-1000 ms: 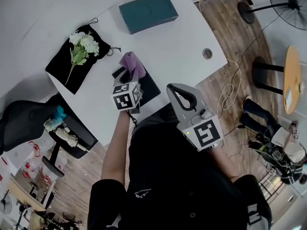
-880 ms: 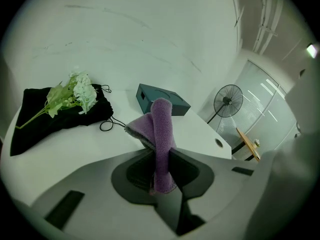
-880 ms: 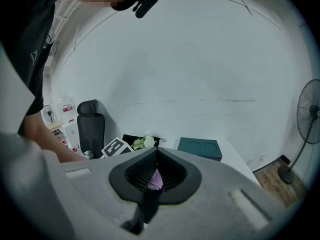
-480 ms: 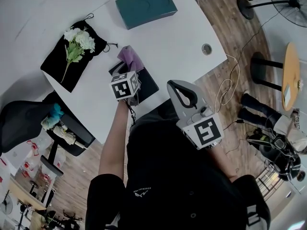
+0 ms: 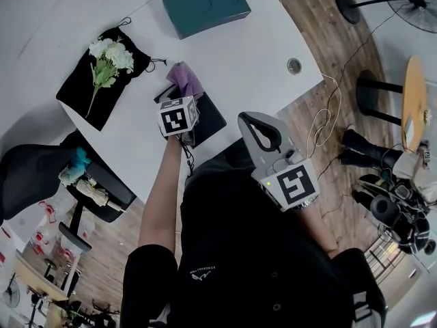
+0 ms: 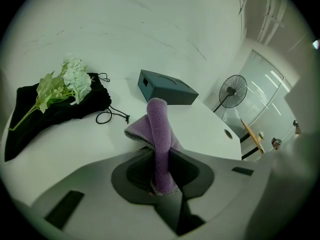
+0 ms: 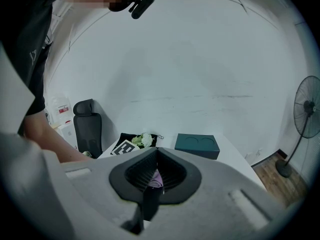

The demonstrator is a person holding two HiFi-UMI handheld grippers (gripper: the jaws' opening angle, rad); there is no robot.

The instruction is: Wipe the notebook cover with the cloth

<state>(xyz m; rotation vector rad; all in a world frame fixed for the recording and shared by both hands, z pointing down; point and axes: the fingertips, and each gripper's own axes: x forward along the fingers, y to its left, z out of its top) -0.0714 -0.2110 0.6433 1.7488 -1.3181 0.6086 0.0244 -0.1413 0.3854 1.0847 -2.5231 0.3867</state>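
The left gripper point(image 6: 161, 156), pinching the purple cloth point(image 6: 159, 129), has slid toward 12 o'clock across the black notebook point(image 5: 208, 119), so wiping looks underway. The right gripper point(image 7: 156, 153) hangs back at 5 o'clock with its jaws pressed together.

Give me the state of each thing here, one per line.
left gripper: shut on the cloth.
right gripper: shut, empty.
cloth: folded, pinched between the left jaws.
notebook: closed, flat on the table.
box: closed.
pouch: lying flat, flowers on it.
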